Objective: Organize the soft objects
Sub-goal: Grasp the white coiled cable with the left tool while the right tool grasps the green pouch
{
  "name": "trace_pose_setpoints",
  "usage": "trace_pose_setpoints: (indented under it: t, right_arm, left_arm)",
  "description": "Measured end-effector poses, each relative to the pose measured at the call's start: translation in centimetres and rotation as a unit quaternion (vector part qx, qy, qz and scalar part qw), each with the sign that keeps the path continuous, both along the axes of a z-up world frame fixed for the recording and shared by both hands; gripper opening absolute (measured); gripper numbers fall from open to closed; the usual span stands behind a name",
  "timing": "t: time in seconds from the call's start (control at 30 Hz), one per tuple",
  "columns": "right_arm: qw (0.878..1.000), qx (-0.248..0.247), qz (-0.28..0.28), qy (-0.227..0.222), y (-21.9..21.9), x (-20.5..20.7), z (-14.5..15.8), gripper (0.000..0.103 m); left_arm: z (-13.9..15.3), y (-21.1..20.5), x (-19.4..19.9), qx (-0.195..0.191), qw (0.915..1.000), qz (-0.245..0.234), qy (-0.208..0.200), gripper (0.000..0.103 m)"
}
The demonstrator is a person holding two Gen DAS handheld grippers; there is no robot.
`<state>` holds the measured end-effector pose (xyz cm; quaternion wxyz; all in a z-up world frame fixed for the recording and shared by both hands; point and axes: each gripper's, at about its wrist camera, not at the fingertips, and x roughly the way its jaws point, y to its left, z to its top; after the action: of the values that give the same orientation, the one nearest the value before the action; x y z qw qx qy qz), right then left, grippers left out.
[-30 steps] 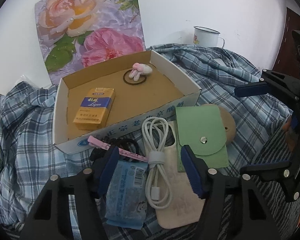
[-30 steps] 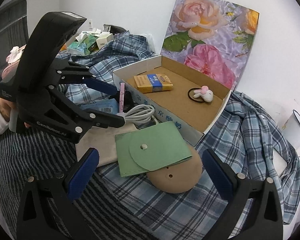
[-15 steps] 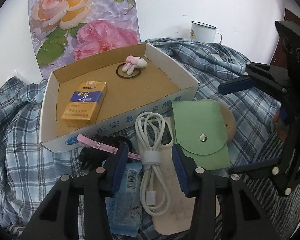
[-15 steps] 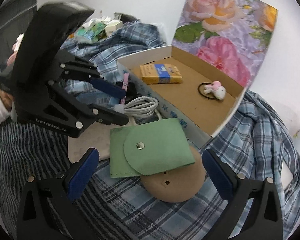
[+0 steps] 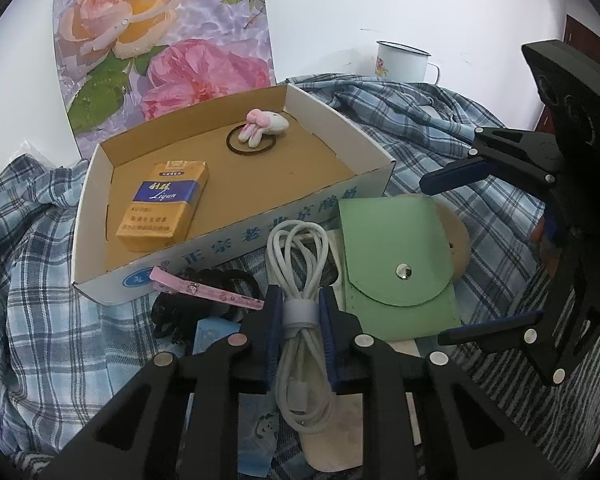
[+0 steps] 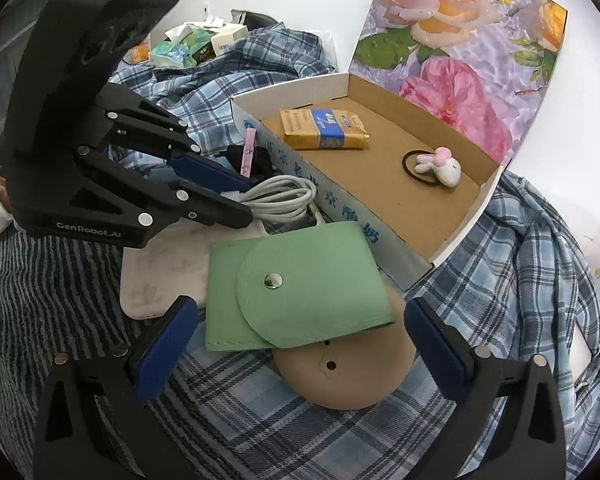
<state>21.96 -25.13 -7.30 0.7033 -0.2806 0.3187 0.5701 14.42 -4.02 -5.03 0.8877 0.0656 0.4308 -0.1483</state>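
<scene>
From the left wrist, the left gripper point(image 5: 300, 332) is pinching a coiled white cable point(image 5: 300, 280), having just closed on its grey strap; the bundle is running away toward the cardboard box point(image 5: 236, 252), its plug end partly hidden. From the right wrist, the right gripper point(image 6: 300, 344) is gaping wide around a green pouch point(image 6: 300, 280).

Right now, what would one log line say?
left gripper: just closed on white cable | right gripper: open over green pouch | box: waiting
</scene>
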Motion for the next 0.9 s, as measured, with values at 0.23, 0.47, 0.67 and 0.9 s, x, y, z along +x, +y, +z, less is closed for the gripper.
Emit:
trace_pose_setpoints:
  t: [0.23, 0.47, 0.67, 0.9]
  right_arm:
    - [1.0, -0.022, 0.008, -0.012, 0.8, -0.2, -0.4, 0.103]
    - [0.998, -0.056, 0.019, -0.03, 2.1, -0.5, -1.1, 0.103]
    - [0.997, -0.061, 0.023, -0.032, 2.5, -0.6, -0.8, 0.102]
    - [0.998, -0.053, 0.022, -0.037, 2.1, -0.8, -0.7, 0.098]
  left_arm:
    - [-0.1, 0.4, -0.2, -0.014, 0.9999, 0.004, -0.004, 0.019]
    - [0.0, 0.4, -0.3, -0.019, 0.9998, 0.002, -0.006, 0.019]
    - [0.1, 0.4, -0.3, -0.021, 0.9997, 0.003, -0.008, 0.019]
    - [0.2, 0.6, -0.4, -0.023, 0.9997, 0.003, -0.01, 0.019]
